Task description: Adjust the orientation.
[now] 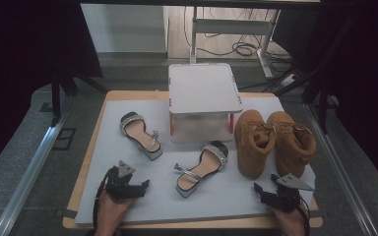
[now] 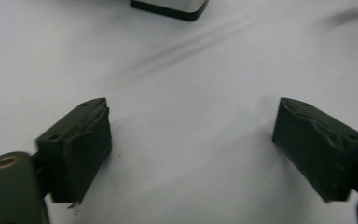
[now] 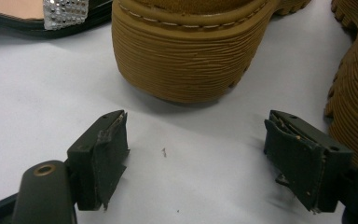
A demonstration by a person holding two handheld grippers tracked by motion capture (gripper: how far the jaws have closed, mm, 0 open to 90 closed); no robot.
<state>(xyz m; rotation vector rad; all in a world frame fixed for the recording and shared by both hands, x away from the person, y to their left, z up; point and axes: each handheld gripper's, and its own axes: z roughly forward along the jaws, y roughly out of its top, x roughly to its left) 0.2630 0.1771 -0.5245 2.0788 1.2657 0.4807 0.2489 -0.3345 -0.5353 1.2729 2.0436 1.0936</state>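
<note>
Hovering low at the near edge of the worktop (image 1: 93, 147): left hand-held gripper (image 1: 140, 186) at 7 o'clock, right hand-held gripper (image 1: 261, 189) at 5 o'clock. Both have jaws spread, nothing between them, white sheet beneath.

Right hand-held gripper faces the toe of the near tan boot (image 1: 253, 142), just ahead of it at 12 o'clock, apart, no contact; in the right gripper view the ribbed sole (image 3: 191, 60) sits dead centre between the jaws. Boot's long axis runs near-to-far, toe toward the person. Right hand is clearly the nearer one.

Near sandal (image 1: 202, 167) lies between the two hands, axis diagonal, closer to the left hand-held gripper at its 2 o'clock.

Farther out: second boot (image 1: 293, 140) at 2 o'clock, second sandal (image 1: 140, 133) at 10 o'clock, white two-tier stand (image 1: 204, 91) at 12.

Judgement: next move looks like a boot grab by the right hand.
</note>
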